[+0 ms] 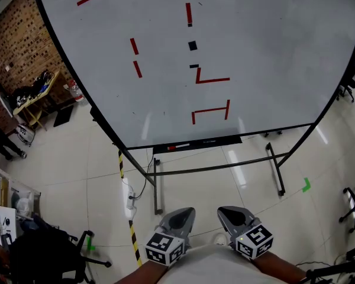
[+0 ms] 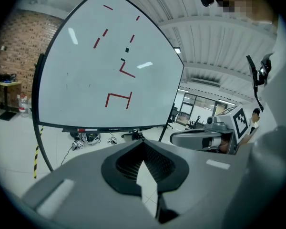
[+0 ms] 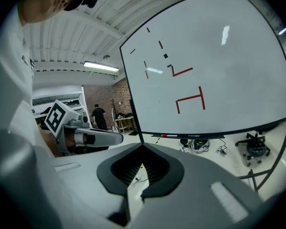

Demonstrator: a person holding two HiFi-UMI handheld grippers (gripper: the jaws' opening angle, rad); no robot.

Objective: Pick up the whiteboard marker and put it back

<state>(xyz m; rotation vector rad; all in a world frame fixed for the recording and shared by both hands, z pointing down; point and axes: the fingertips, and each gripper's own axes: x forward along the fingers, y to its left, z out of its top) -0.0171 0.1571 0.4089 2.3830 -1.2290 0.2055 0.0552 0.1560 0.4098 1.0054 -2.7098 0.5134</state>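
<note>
The whiteboard marker (image 1: 178, 147), white with a red cap, lies on the black tray (image 1: 216, 141) under the whiteboard (image 1: 254, 40), which carries red strokes. It also shows in the left gripper view as the marker (image 2: 88, 129) and in the right gripper view as the marker (image 3: 170, 135). My left gripper (image 1: 183, 213) and right gripper (image 1: 226, 212) hang side by side near my body, well short of the board. Both the left gripper (image 2: 144, 144) and the right gripper (image 3: 143, 147) are shut with nothing held.
The board stands on a black metal frame (image 1: 157, 188) with floor legs (image 1: 276, 170). Yellow-black tape (image 1: 130, 223) and a power strip (image 1: 130, 200) lie on the tiled floor. A desk (image 1: 35, 90) stands by the brick wall; office chairs (image 1: 59, 256) are at lower left.
</note>
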